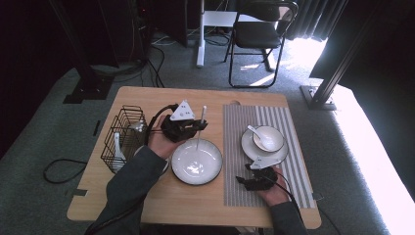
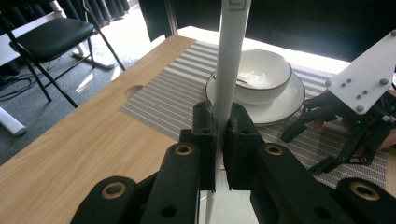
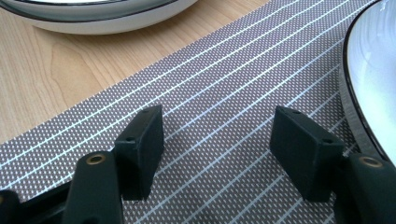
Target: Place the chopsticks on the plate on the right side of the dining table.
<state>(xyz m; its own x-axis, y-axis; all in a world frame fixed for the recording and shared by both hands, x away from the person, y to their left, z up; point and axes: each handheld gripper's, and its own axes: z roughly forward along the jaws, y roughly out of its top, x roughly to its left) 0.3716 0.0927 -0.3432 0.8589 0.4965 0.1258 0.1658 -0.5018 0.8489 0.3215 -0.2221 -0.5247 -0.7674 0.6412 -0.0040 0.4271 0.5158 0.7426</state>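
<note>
A: Over the big plate (image 1: 196, 160) at bench (image 1: 147, 205) centre: left tongs (image 1: 198, 126) pinching a white utensil handle (image 1: 200, 128), held upright, lower end touching the plate.

B: Right tongs (image 1: 246, 173)?

A: Spread, holding nothing, low over the striped placemat (image 1: 235, 147) at five o'clock, just beside the saucer (image 1: 249, 147).

B: Done so far?

A: Bowl (image 1: 272, 134) with spoon (image 1: 255, 132) set on the saucer at three o'clock. Probably left: laying down the utensil, emptying the wire basket (image 1: 122, 137) at nine o'clock, one white utensil (image 1: 119, 154) inside.

B: Room?

A: Open bench toward six o'clock; basket close at the left elbow.
</note>
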